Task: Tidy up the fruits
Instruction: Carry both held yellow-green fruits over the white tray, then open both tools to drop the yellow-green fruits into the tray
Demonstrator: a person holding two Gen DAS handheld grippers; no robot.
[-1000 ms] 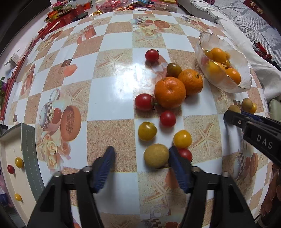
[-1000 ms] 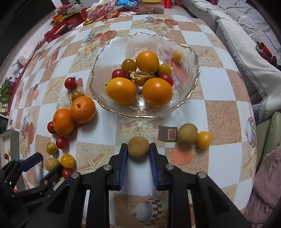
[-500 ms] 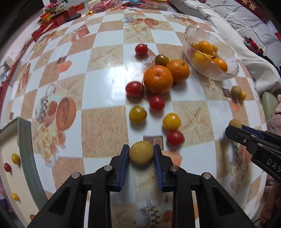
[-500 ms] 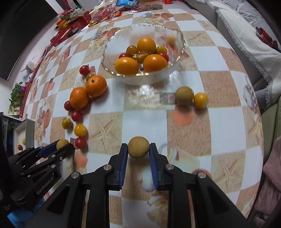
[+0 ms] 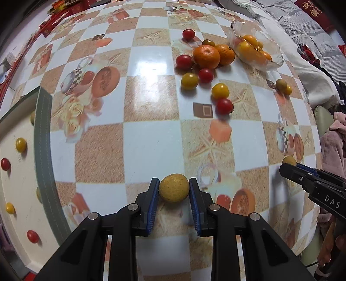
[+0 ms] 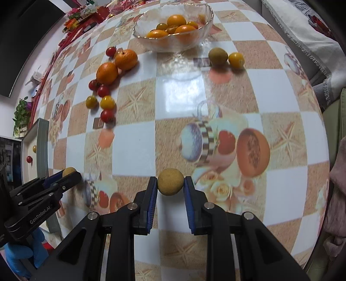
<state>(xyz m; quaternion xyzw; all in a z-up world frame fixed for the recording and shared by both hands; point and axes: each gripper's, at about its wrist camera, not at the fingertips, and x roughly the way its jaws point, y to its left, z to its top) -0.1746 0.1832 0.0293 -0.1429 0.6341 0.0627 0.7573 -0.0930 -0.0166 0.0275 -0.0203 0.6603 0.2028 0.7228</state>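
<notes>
My left gripper is shut on a rough yellow-brown round fruit, held above the checkered table. My right gripper is shut on a similar tan round fruit. Two oranges lie at the back among several red and yellow cherry tomatoes. A glass bowl holds oranges and small tomatoes. Next to it sit an olive-brown fruit and a yellow tomato. A cream tray at the left table edge carries several small tomatoes.
Red packets and clutter line the far table edge. A grey cushion and striped bedding lie to the right of the table. A blue-gloved hand holds the left gripper. Pink cloth hangs at the right edge.
The left gripper closed on the yellow-brown fruit and lifted it. Both grippers carried their fruits back toward the near edge; the bowl and loose fruit now lie farther off, and the tray is nearer.
</notes>
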